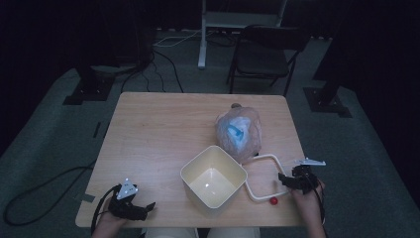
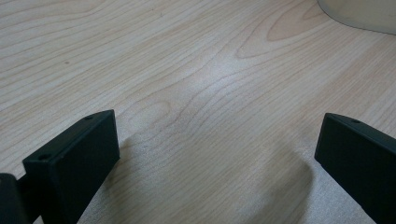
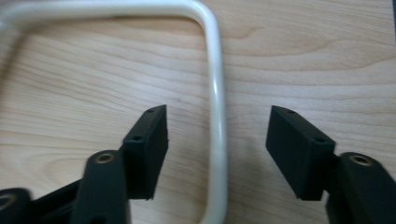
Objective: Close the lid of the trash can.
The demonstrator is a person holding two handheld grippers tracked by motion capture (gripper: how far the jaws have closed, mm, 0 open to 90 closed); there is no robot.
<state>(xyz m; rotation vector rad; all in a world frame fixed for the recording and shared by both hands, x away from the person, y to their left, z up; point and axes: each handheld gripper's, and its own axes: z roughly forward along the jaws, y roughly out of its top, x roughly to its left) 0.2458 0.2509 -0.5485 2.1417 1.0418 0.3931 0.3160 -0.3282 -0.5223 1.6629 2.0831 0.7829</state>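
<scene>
My right hand-held gripper [image 1: 286, 181] sat near the right front corner of the bench [image 1: 148, 134], its jaws spread wide. In the right gripper view the cream handle [image 3: 215, 98] ran between the two jaws, closer to the one on the left of that view and touching neither, so I was straddling it without a grip. From the high view that handle [image 1: 267, 158] was a thin rounded loop lying flat on the wood, reaching from the cream square container [image 1: 213, 176] out toward my right hand [image 1: 309, 198]. The container stood upright near the front middle of the bench, open at the top, its inside bare as far as I could see. A small red ball [image 1: 273, 201] lay on the bench just beside the near run of the handle, close to my right gripper.

Behind the container, touching or nearly touching its far right corner, sat a clear plastic bag [image 1: 238, 131] with something white and blue inside; I could not make out what.

My left hand-held gripper [image 1: 148, 206] rested low at the left front edge of the bench, well apart from the container. Its jaws also stood wide open, with bare wood grain between them in the left gripper view, and a corner of the container [image 2: 359, 14] at the upper right of that view.
</scene>
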